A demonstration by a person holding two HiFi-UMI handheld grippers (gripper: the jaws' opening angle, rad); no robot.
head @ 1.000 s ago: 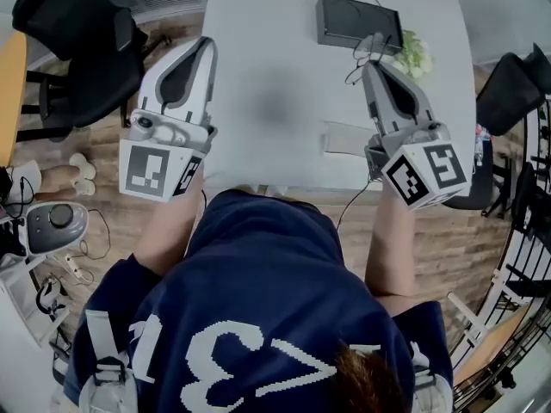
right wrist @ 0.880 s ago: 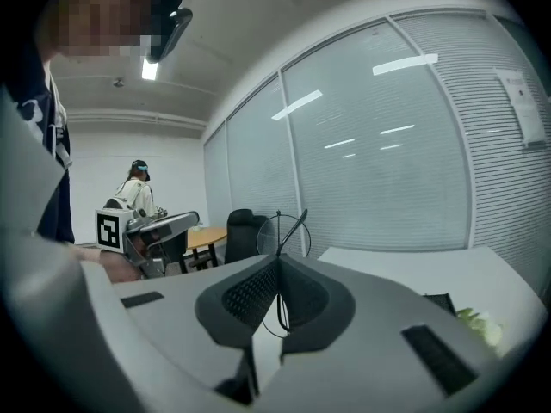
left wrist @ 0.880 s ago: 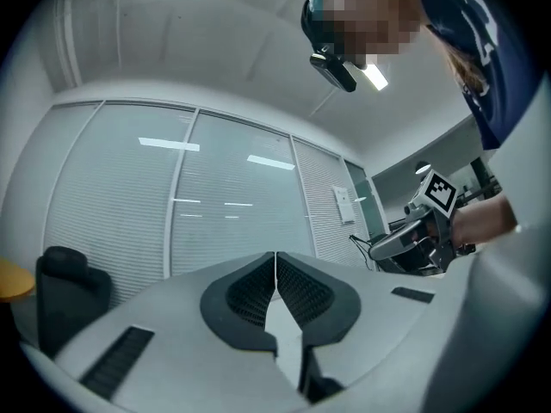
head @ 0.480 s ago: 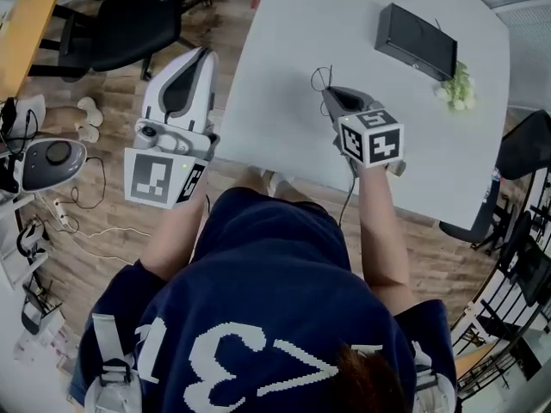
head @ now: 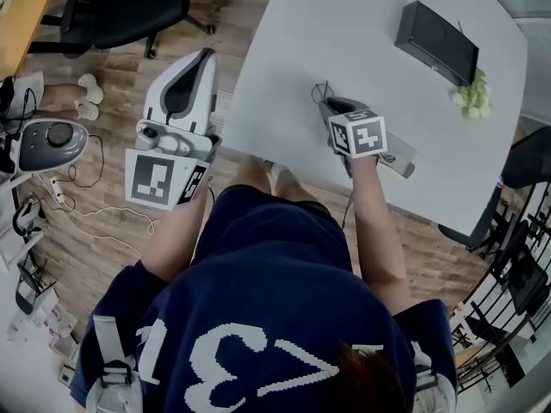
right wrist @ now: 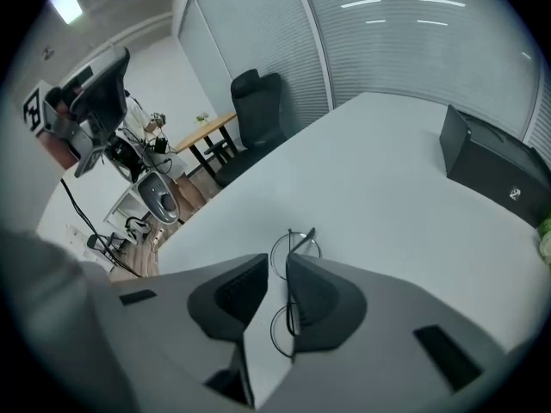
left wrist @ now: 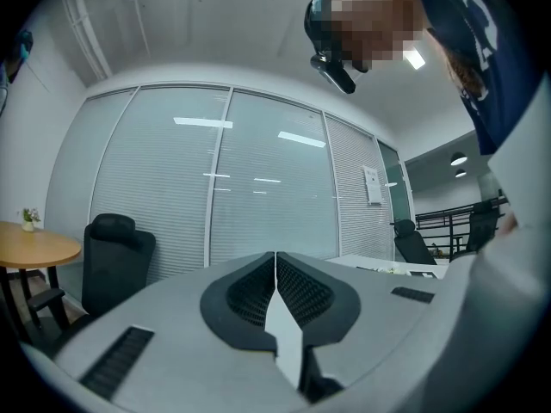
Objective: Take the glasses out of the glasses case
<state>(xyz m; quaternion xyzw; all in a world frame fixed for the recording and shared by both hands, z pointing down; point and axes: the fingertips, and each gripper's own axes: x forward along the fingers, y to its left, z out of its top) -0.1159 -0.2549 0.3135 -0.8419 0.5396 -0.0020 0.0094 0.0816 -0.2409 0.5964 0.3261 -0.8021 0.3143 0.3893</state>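
On the table (head: 344, 24), the right gripper (right wrist: 277, 261) stands slightly parted with the glasses (right wrist: 296, 246) in the gap, so lifting away may snag the thin frame; the left gripper (left wrist: 275, 256) is closed, empty

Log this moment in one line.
right gripper: jaws slightly apart, glasses between | left gripper: shut, empty | glasses case: on table, untouched

Thin round wire-rim glasses (right wrist: 306, 237) out of the case, low over white desk (head: 387, 101) near its front; black rectangular glasses case (head: 436, 41) well apart, far side.
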